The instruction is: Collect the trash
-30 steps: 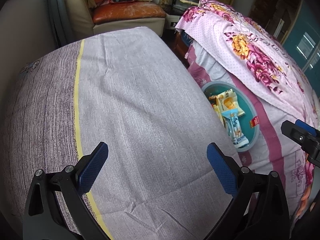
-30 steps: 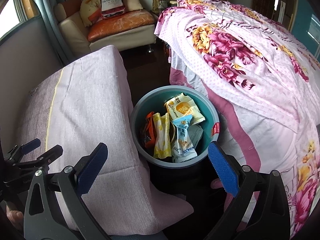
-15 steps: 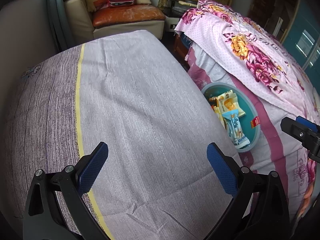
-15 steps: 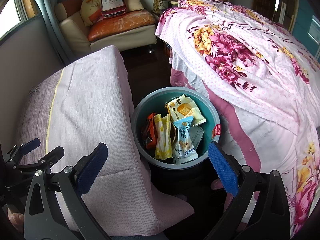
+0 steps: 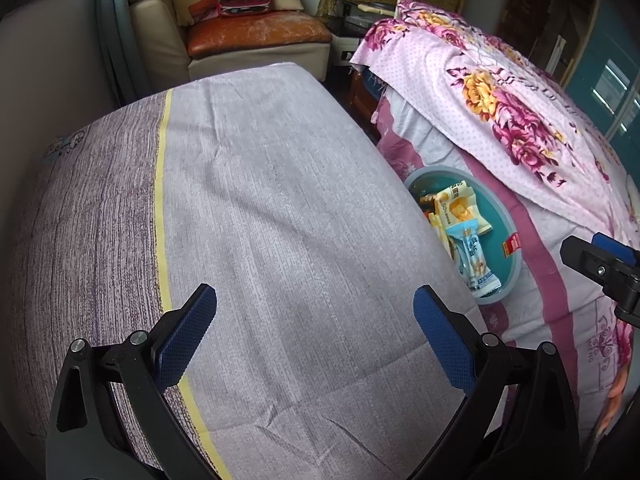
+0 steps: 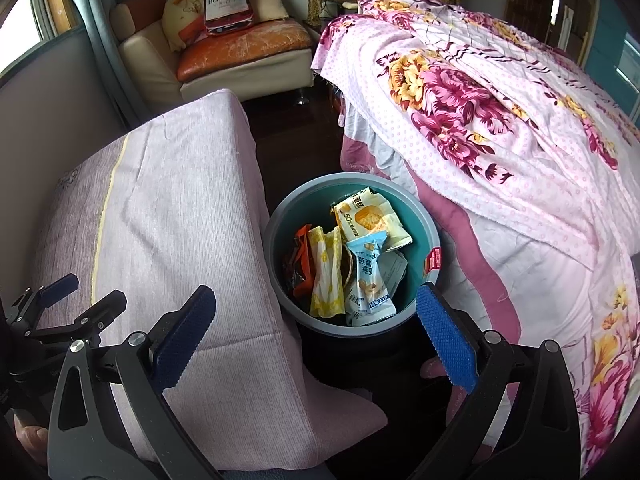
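Observation:
A teal trash bin (image 6: 420, 216) stands on the floor between the cloth-covered table and the bed; it also shows in the left wrist view (image 5: 502, 216). Inside lie several snack wrappers: a blue one (image 6: 370, 276), a yellow one (image 6: 328, 272), a cream one (image 6: 370, 216) and an orange one (image 6: 302, 252). My right gripper (image 6: 316, 338) is open and empty, just above the bin's near rim. My left gripper (image 5: 314, 336) is open and empty over the table cloth (image 5: 260, 208). The left gripper shows in the right wrist view (image 6: 76, 304), the right gripper in the left wrist view (image 5: 600, 260).
A bed with a pink floral blanket (image 6: 500, 120) fills the right side. A beige armchair with an orange cushion (image 6: 240, 48) and a Hennessy bottle-shaped pillow (image 6: 224, 4) stands at the back. Dark floor (image 6: 296, 132) runs between table and bed.
Both views have shifted slightly, as if both grippers drew back a little. Both grippers stay open and empty. The wrappers in the bin have not moved.

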